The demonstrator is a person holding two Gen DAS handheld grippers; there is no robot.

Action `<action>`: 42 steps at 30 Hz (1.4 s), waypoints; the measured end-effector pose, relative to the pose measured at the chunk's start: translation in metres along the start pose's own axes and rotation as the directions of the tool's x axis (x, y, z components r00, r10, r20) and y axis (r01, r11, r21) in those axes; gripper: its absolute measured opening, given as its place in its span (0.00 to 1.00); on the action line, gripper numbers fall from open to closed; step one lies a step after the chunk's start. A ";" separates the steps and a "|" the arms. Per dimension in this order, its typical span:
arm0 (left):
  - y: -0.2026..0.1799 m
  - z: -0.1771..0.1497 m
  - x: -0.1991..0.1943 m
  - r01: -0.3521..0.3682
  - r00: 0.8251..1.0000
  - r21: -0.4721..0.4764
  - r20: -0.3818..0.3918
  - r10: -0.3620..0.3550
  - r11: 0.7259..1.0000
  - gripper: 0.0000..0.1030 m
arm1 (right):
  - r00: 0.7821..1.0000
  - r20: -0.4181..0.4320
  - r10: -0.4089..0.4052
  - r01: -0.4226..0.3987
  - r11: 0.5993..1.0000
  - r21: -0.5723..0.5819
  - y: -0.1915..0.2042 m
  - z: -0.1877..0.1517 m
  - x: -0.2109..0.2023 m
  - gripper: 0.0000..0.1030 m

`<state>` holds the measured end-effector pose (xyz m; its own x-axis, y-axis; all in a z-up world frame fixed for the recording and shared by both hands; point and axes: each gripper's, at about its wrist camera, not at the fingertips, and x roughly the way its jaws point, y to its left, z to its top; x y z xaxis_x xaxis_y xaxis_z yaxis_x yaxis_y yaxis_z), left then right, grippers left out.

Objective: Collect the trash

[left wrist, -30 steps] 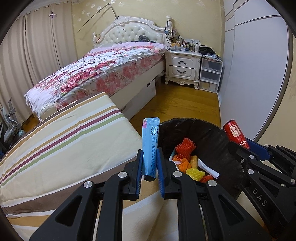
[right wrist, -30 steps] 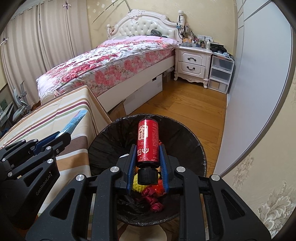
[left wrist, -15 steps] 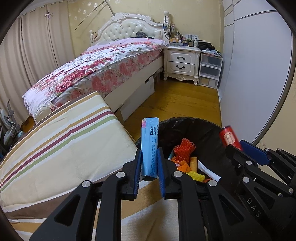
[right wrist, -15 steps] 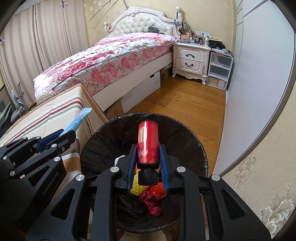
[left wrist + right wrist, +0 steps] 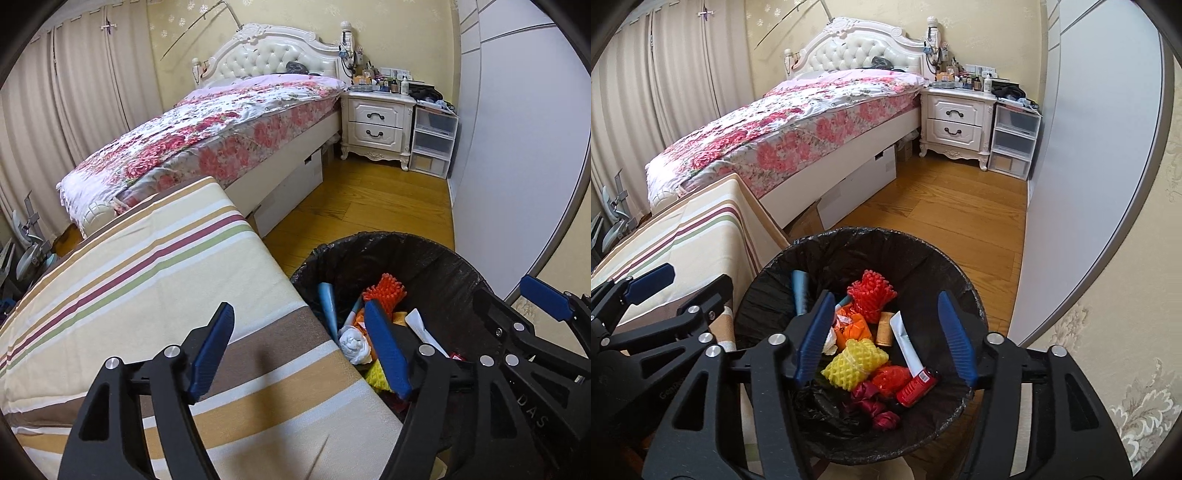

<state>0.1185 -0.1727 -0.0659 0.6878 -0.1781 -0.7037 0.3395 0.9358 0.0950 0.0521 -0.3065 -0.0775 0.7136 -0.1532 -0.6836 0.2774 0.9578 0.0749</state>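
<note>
Both claws hang released and empty over the bin: left gripper, right gripper; red can at 5 o'clock looks light, stiff, slick, so grab mid-body; blue wrapper at 10 o'clock seems flimsy.

- The trash bin has its near rim covered by the right gripper, whose body runs off the bottom edge.
- The red can lies partly buried among the other trash; its label print is too small to read.
- The blue packet has its lower end hidden behind the striped table cloth.
- The items on the nightstand are too small to identify.
</note>
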 end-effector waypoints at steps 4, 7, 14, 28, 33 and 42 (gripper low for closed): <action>0.005 -0.001 -0.007 -0.020 1.000 -0.008 0.004 0.020 1.000 0.75 | 1.000 0.007 -0.008 0.008 1.000 0.008 -0.001 -0.002 -0.003 0.70; 0.008 -0.003 -0.012 -0.040 0.999 -0.010 0.003 0.040 0.999 0.77 | 1.000 0.008 -0.009 0.009 1.000 0.011 -0.001 -0.004 -0.005 0.74; 0.025 -0.015 -0.026 -0.038 0.999 -0.043 -0.006 0.038 0.998 0.79 | 1.000 -0.006 -0.005 0.005 1.000 0.013 0.005 -0.012 -0.012 0.76; 0.053 -0.051 -0.079 -0.081 0.995 -0.076 0.055 0.086 0.994 0.81 | 0.999 0.043 -0.003 0.005 0.999 -0.047 0.030 -0.029 -0.060 0.78; 0.068 -0.060 -0.105 -0.089 0.990 -0.110 0.095 0.100 0.990 0.82 | 0.997 0.075 0.012 -0.006 0.997 -0.079 0.043 -0.033 -0.083 0.79; 0.086 -0.069 -0.136 -0.100 0.983 -0.160 0.137 0.122 0.982 0.82 | 0.988 0.148 0.049 -0.029 0.990 -0.140 0.068 -0.038 -0.122 0.85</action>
<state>0.0098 -0.0467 -0.0110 0.8056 -0.1026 -0.5834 0.1625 0.9854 0.0510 -0.0406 -0.2133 -0.0168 0.8136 -0.1399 -0.5643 0.1638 0.9865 -0.0084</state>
